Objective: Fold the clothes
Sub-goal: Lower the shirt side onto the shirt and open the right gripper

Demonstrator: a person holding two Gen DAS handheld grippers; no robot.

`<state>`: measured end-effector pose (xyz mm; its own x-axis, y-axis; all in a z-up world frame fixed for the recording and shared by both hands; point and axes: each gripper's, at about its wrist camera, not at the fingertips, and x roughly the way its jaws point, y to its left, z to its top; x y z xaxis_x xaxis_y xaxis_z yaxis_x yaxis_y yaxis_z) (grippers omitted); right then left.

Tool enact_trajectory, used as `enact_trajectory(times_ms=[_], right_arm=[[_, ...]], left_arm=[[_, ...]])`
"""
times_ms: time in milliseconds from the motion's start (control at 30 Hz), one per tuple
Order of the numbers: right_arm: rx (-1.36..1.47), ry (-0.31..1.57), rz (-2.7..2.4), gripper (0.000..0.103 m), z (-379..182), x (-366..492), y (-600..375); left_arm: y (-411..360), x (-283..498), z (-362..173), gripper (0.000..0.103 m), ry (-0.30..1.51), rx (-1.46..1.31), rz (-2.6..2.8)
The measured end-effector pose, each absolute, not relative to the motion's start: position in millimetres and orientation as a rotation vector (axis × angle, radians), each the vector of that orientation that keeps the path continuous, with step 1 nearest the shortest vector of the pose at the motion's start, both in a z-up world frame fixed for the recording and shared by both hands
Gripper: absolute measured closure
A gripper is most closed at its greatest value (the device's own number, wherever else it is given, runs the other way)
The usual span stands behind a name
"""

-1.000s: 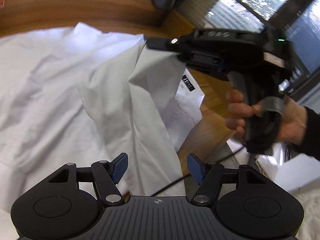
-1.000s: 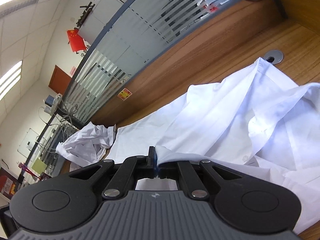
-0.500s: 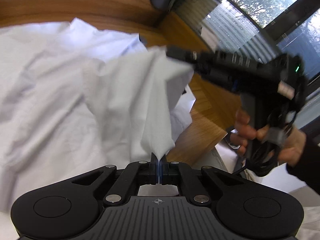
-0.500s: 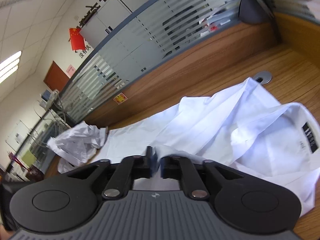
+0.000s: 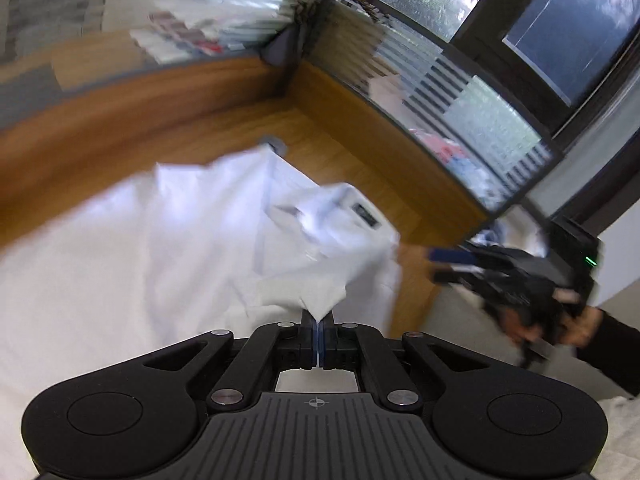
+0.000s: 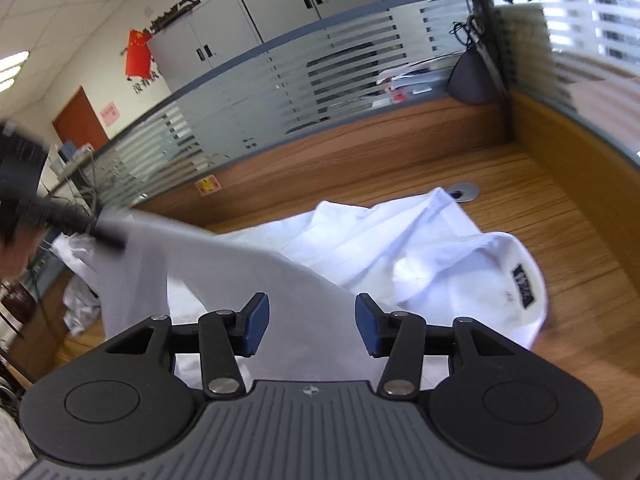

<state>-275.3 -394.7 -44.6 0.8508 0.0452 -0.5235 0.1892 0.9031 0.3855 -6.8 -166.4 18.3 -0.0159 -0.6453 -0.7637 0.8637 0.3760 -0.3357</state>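
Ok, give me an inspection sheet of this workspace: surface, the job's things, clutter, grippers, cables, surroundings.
Surface: wooden desk, with a round cable port near the back.
Job's things: white shirt spread on the desk, collar label facing up, one part lifted.
Clutter: crumpled white cloth at the desk's far left end.
Grippers: left gripper shut on a corner of the shirt; right gripper open, jaws just been opening, shirt fabric lying between the pads but not pinched.
Cables: nothing seen on the desk.
Surroundings: striped glass partition, grey cabinets, red flag, window.
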Motion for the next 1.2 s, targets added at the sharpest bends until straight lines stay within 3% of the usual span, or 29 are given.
enact_trajectory(times_ms=[200,267,333,600,1133,1200], right_arm=[[0.373,0.574,-0.165,0.045,-43.3,-290.6,-389.2],[0.333,0.599,-0.199,0.041,-43.7,-291.3,-389.7],[0.284,0.623,-0.213,0.041,-44.1,-290.2,-390.7],[0.105,0.75,-0.175,0.04,-62.7,-258.9,-403.7],[-0.177,0.866,0.277,0.039,-105.9,-152.6,-411.8],[-0.201,0.889,0.352,0.044,-109.2,-139.0,-412.9]], left_arm=[[-185.4,35.7,7.6,0.095,0.968,0.364,-1.059],[-187.1,46.0,-3.7,0.082,0.98,0.346,-0.966],[-184.4,55.9,-8.9,0.049,0.983,0.295,-0.893],[-143.0,42.6,-5.6,0.035,0.952,0.13,-0.833],[-67.3,-48.6,-60.1,0.032,1.038,0.087,-0.61],[-58.1,-58.3,-69.1,0.032,1.058,0.081,-0.568]])
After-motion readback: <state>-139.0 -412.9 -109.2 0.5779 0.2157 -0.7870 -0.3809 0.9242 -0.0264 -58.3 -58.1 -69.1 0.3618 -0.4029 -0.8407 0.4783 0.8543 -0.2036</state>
